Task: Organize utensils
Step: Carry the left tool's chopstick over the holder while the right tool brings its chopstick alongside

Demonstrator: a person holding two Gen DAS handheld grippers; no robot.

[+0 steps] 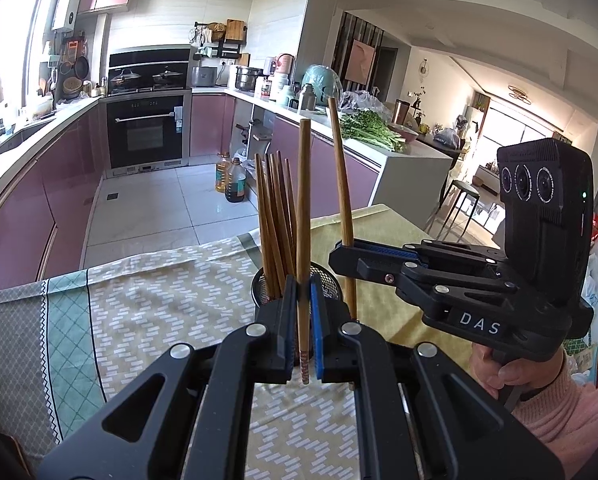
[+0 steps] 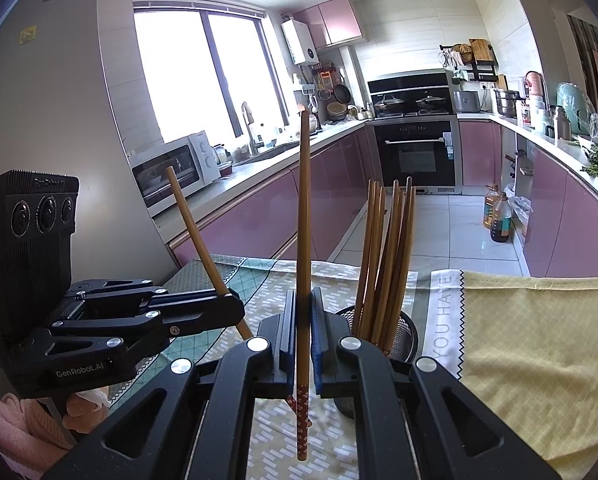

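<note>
"genrobot.ai" on left tool (image 2: 235, 308) — "you have" on cloth (image 2: 445, 320).

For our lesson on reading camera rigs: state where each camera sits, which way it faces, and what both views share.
Left wrist: sits on the left gripper, looks along its fingers over the chopstick holder to the oven; shows the right gripper and a hand.
Right wrist: sits on the right gripper, faces the window; shows the left gripper.
Shared: each gripper clamps one chopstick; holder, tablecloth, oven.
</note>
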